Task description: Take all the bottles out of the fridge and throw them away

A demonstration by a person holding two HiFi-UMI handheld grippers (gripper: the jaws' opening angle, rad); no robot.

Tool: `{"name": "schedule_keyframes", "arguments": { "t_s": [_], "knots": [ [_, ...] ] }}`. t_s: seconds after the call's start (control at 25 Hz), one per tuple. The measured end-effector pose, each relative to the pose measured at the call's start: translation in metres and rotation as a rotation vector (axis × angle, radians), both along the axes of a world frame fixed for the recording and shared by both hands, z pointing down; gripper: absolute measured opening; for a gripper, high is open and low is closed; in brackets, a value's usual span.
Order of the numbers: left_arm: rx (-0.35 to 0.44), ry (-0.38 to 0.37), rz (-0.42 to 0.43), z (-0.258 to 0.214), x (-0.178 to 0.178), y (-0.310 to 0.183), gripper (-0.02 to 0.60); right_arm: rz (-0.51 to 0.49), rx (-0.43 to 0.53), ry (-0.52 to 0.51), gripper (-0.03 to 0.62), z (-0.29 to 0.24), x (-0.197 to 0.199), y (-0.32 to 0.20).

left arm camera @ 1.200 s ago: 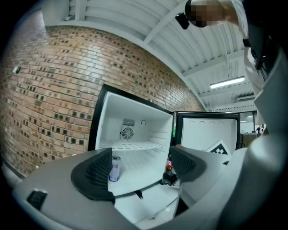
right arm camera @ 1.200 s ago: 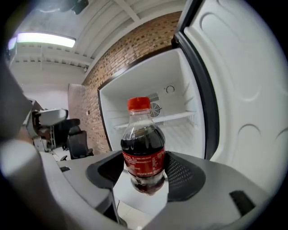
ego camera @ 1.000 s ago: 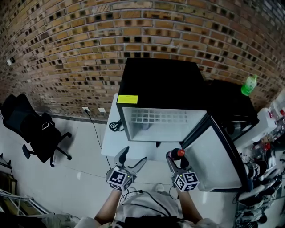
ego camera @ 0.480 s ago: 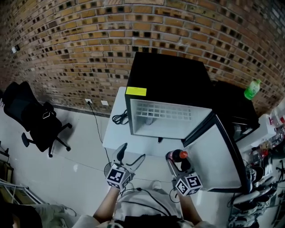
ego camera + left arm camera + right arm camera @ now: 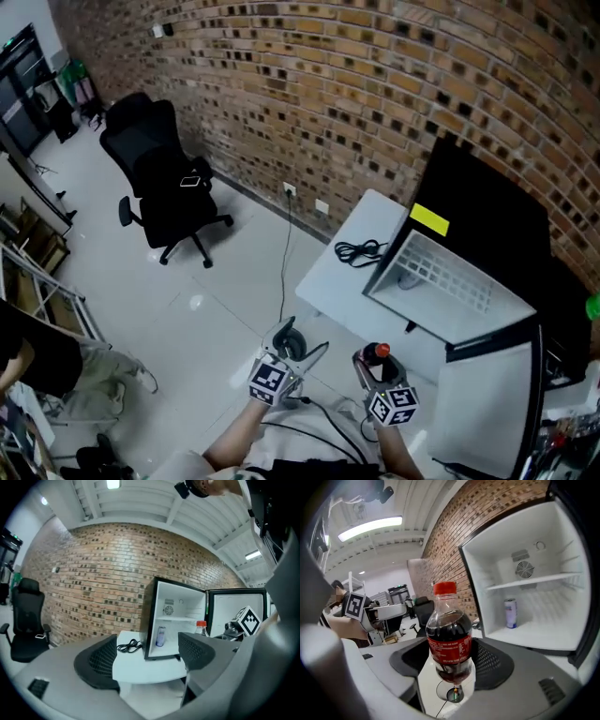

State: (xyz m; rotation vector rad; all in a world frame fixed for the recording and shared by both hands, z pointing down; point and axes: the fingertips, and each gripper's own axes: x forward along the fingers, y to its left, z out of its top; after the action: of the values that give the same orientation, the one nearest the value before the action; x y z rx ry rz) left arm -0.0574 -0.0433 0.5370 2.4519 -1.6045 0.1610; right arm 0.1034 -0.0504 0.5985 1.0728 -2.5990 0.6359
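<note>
Squarely between right gripper (image 5: 452,663) jaws: cola bottle (image 5: 449,632), clamped; left gripper (image 5: 147,660) jaws wide.

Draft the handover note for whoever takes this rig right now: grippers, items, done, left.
Left hand-held gripper: open, empty.
Right hand-held gripper: shut on a red-capped cola bottle, upright, outside the fridge.
Fridge: door open; a can stands on its floor; no other bottle shows inside, though the door's inner side is partly hidden.
Done: this bottle is out.
Left: throw it away (no bin is in view), then check the door side.
</note>
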Motion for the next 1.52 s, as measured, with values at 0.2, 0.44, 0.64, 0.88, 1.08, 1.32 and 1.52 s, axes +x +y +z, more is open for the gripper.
{"name": "schedule_keyframes", "arguments": {
  "t_s": [0.2, 0.44, 0.64, 0.88, 1.08, 1.32, 1.52],
  "knots": [
    [-0.075, -0.042, -0.156, 0.035, -0.071, 0.046, 0.396, -0.263, -0.067, 0.021, 0.305, 0.053, -0.103, 0.018],
    [-0.172, -0.043, -0.261, 0.087, -0.115, 0.071, 0.396, -0.456, -0.167, 0.117, 0.305, 0.138, -0.171, 0.037],
    [-0.269, -0.024, -0.335, 0.166, -0.15, 0.084, 0.396, -0.504, -0.276, 0.219, 0.305, 0.259, -0.21, 0.043],
    [-0.383, 0.06, -0.409, 0.301, -0.177, 0.074, 0.396, -0.487, -0.37, 0.328, 0.305, 0.432, -0.242, 0.02],
    [-0.473, 0.056, -0.394, 0.416, -0.19, 0.084, 0.396, -0.488, -0.506, 0.432, 0.305, 0.565, -0.27, 0.023],
    [-0.548, 0.059, -0.374, 0.477, -0.192, 0.112, 0.396, -0.531, -0.67, 0.573, 0.276, 0.67, -0.266, 0.046],
    [-0.557, 0.103, -0.426, 0.47, -0.201, 0.125, 0.396, -0.523, -0.701, 0.513, 0.26, 0.651, -0.278, 0.055]
  ]
}}
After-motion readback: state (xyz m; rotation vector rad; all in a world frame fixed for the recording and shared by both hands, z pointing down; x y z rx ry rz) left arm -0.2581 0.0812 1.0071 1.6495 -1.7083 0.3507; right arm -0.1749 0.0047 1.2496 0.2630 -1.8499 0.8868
